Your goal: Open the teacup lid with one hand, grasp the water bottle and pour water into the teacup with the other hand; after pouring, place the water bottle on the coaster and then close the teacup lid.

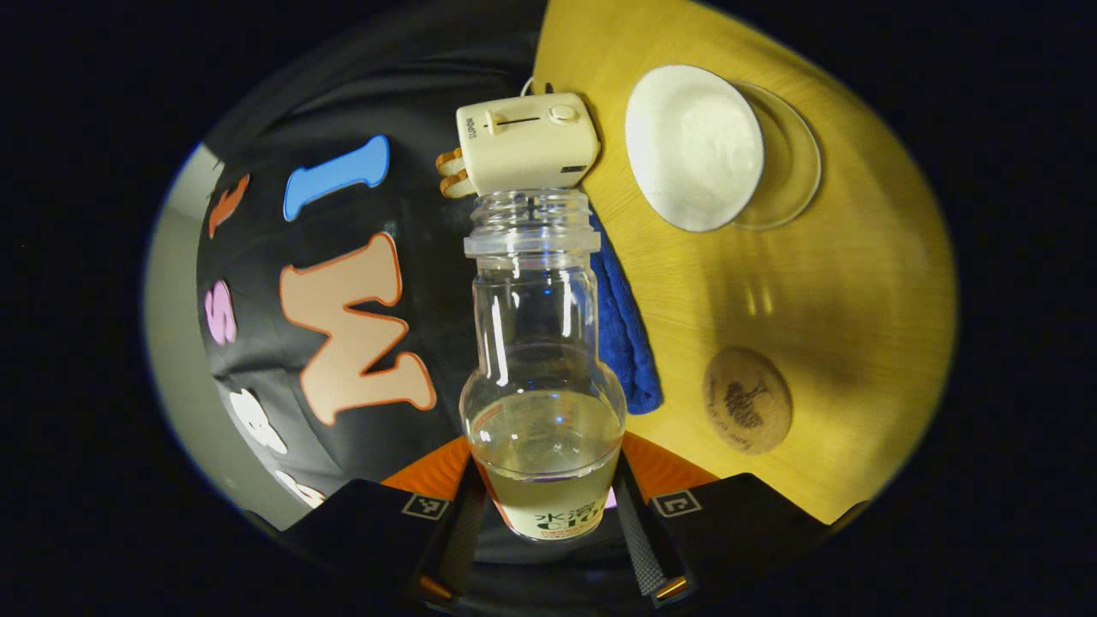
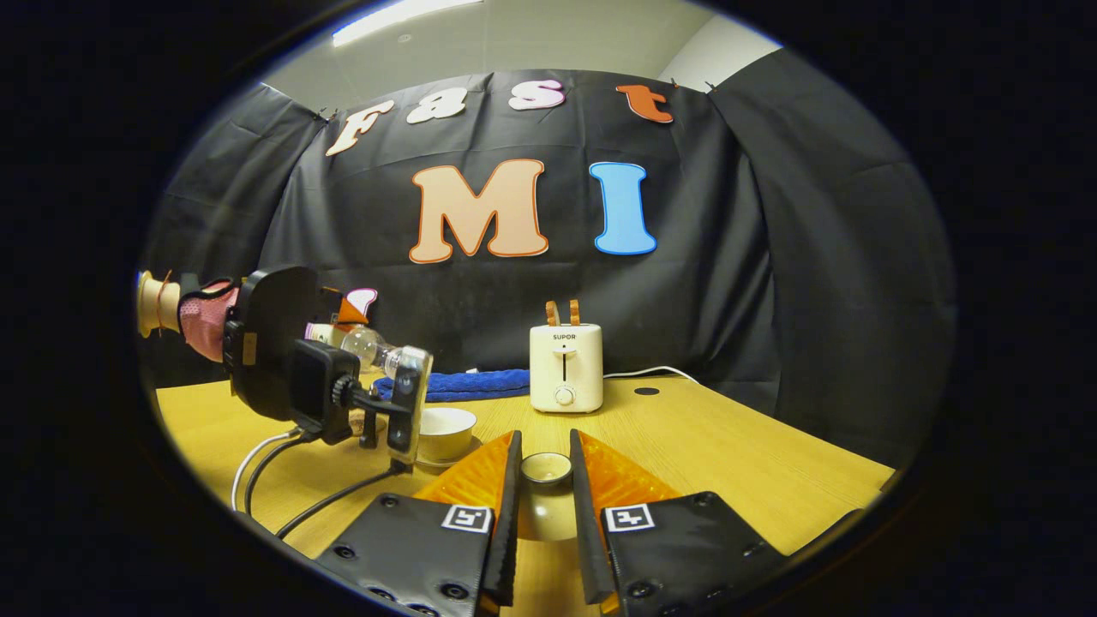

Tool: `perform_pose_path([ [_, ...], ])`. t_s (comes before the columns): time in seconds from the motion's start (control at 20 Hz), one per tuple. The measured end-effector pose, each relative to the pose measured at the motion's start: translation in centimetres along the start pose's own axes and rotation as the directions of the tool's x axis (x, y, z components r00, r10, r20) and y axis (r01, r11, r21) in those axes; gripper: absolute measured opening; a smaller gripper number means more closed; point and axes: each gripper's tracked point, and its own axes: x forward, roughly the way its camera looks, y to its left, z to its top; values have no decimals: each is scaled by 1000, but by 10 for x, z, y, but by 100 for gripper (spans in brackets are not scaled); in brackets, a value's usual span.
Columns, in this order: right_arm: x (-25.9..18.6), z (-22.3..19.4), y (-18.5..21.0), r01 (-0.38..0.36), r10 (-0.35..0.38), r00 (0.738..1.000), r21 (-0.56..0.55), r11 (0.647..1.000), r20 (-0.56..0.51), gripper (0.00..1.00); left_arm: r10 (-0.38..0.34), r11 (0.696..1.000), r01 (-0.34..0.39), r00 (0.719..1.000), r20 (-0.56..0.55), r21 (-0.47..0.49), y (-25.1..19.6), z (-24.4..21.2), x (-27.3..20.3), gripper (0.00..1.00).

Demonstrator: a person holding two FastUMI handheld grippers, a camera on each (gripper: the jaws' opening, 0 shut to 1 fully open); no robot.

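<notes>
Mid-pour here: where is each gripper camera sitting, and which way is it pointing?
Left gripper view: rides the left gripper, tipped sideways, looking along the clamped water bottle toward teacup and coaster; own fingers show.
Right gripper view: low over the table, facing the toaster; right gripper holds the lid; a hand shows at left.
Shared: toaster, blue cloth, teacup, bottle.

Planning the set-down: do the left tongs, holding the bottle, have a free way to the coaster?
Probably yes. The coaster lies bare, apart from the teacup and the blue towel, so the left tongs with the bottle look unobstructed.
</notes>
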Motion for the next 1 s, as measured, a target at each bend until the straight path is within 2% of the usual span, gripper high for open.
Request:
perform_pose_path([
  [0.05, 0, 0, 0, 0, 0, 1000, 0, 1000, -1, 34, -30, 996, 30, 1000, 8, -82, -8, 2, 0, 70],
  [0.15, 0, 0, 0, 0, 0, 1000, 0, 1000, 0, 34, -45, 972, 56, 998, 51, -229, -14, 10, 0, 70],
  [0.2, 0, 0, 0, 0, 0, 1000, 0, 1000, 0, 34, -55, 946, 75, 996, 72, -316, -17, 14, 0, 70],
  [0.3, 0, 0, 0, 0, 0, 1000, 0, 1000, -1, 34, -64, 861, 107, 993, 104, -497, -19, 14, 0, 70],
  [0.4, 0, 0, 0, 0, 0, 1000, 0, 1000, 0, 34, -52, 745, 114, 992, 114, -657, -21, 5, -2, 70],
  [0.45, 0, -1, 0, 0, 0, 1000, 0, 1000, -1, 34, -38, 673, 113, 992, 118, -731, -20, -2, -4, 70],
  [0.5, 0, -1, 0, 0, 0, 1000, 0, 1000, -1, 34, -23, 589, 110, 993, 120, -800, -19, -8, -6, 70],
  [0.6, 1, -1, 0, 1, -1, 1000, -1, 1000, -1, 34, -14, 396, 131, 991, 137, -909, -19, -17, -9, 70],
  [0.65, 0, -1, -1, 2, -2, 1000, -1, 1000, -1, 34, -12, 303, 151, 988, 155, -941, -19, -18, -7, 70],
  [0.7, 0, 0, -1, 4, -4, 1000, -1, 1000, -1, 34, -5, 224, 162, 986, 166, -961, -18, -22, -7, 70],
  [0.8, 0, 0, -1, 8, -8, 1000, -1, 1000, -1, 34, 24, 109, 177, 983, 180, -978, -16, -29, -4, 70],
  [0.9, 0, 0, -2, 10, -10, 1000, -1, 1000, -2, 34, 54, 16, 186, 981, 186, -982, -15, -37, 0, 70],
  [0.95, 0, -1, -2, 12, -12, 1000, -1, 1000, -2, 34, 70, -25, 193, 979, 191, -981, -13, -41, 3, 70],
  [1.0, 0, 0, -3, 16, -16, 1000, -2, 1000, -1, 34, 65, -47, 201, 978, 197, -979, -15, -41, 8, 70],
])
